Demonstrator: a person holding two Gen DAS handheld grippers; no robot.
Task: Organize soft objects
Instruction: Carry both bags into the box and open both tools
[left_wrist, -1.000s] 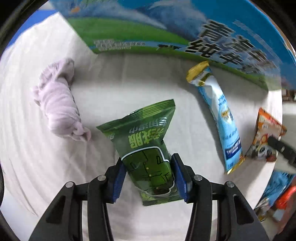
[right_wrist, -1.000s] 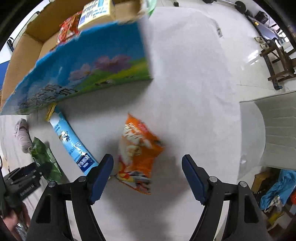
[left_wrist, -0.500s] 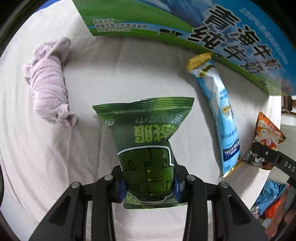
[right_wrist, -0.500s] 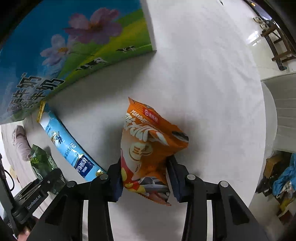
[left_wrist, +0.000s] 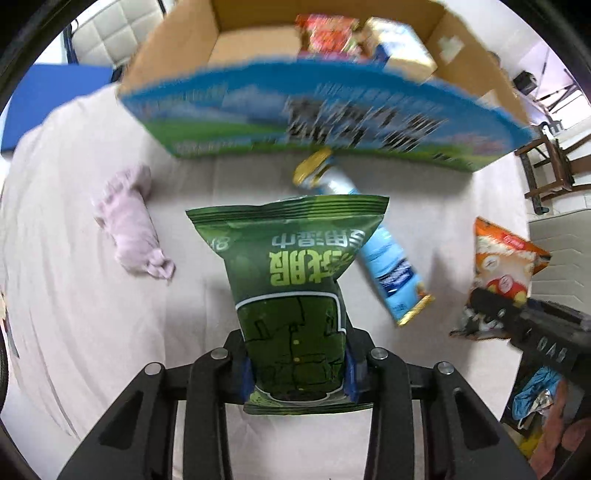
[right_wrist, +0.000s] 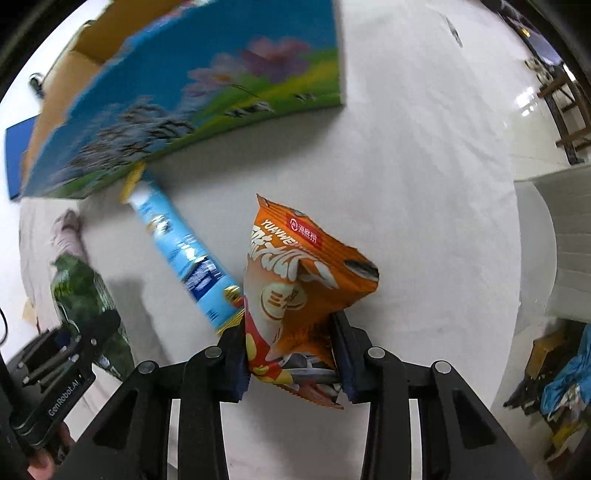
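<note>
My left gripper (left_wrist: 295, 373) is shut on a green snack bag (left_wrist: 291, 280) and holds it lifted above the white cloth; the bag also shows in the right wrist view (right_wrist: 85, 295). My right gripper (right_wrist: 291, 354) is shut on an orange snack bag (right_wrist: 295, 291), lifted off the cloth; it also shows in the left wrist view (left_wrist: 502, 258). A long blue packet (left_wrist: 384, 266) lies flat between them, seen also in the right wrist view (right_wrist: 181, 254). A pale pink rolled cloth (left_wrist: 129, 221) lies to the left. The open cardboard box (left_wrist: 325, 110) with blue and green printed sides stands behind.
The box holds several packets (left_wrist: 332, 33). The table carries a white cloth (left_wrist: 74, 332). A white chair (right_wrist: 554, 240) stands right of the table, with wooden furniture (left_wrist: 546, 166) and clutter on the floor (right_wrist: 561, 387) beyond the edge.
Both grippers closed on their bags and then lifted them off the cloth. The view pulled back, so the box's open top now shows.
</note>
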